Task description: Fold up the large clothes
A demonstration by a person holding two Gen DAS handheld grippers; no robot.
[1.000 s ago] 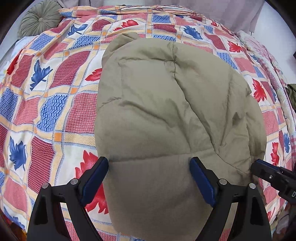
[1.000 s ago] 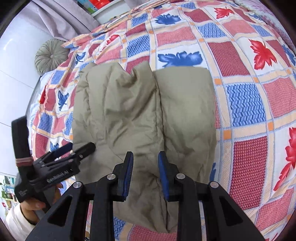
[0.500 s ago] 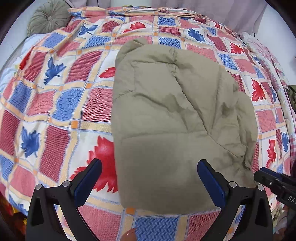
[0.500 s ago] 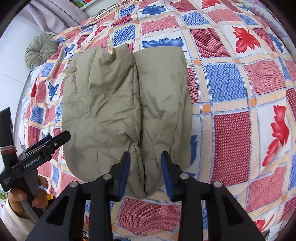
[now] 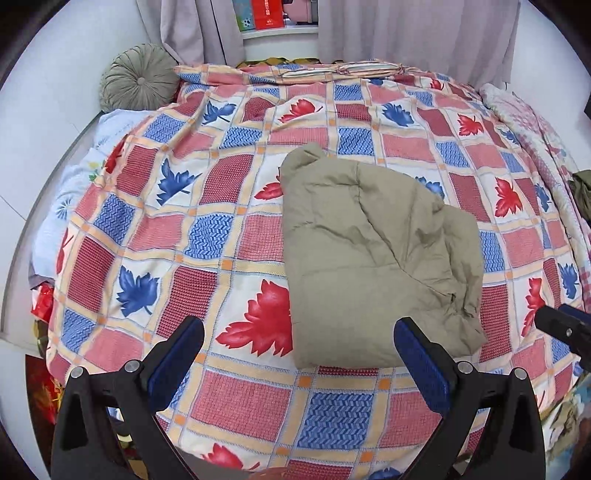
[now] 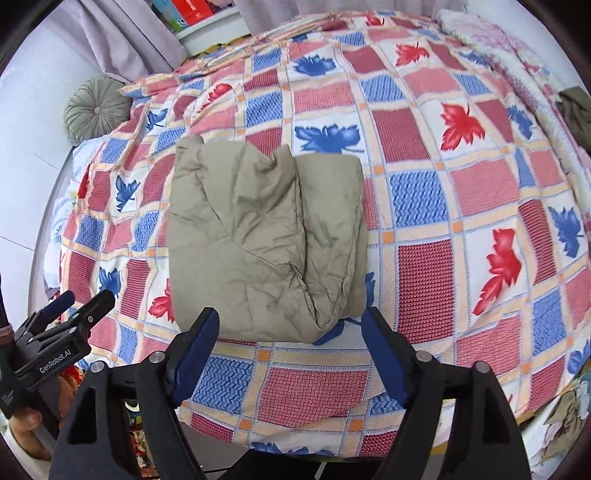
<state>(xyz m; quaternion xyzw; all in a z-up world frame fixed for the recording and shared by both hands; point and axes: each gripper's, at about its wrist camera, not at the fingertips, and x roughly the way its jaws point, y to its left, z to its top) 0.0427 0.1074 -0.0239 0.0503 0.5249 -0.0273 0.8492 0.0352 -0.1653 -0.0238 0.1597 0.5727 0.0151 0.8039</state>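
An olive-green padded garment (image 5: 373,254) lies folded into a compact bundle on the patchwork bedspread (image 5: 207,236); it also shows in the right wrist view (image 6: 266,236). My left gripper (image 5: 299,343) is open and empty, held back above the bed's near edge, just short of the bundle. My right gripper (image 6: 290,332) is open and empty too, its jaws apart just in front of the bundle's near edge. The left gripper shows at the lower left of the right wrist view (image 6: 83,306); the right gripper's tip shows at the right edge of the left wrist view (image 5: 561,325).
A round green cushion (image 5: 138,77) sits at the bed's far left corner. Grey curtains (image 5: 406,33) and a shelf with boxes (image 5: 273,18) stand behind the bed. A dark green cloth (image 6: 576,107) lies at the bed's right edge. A pink quilt (image 5: 524,118) lies along the right.
Both grippers have drawn back from the bundle toward the bed's near edge. The right gripper's jaws, nearly shut over the fabric before, have opened wide and let it go.
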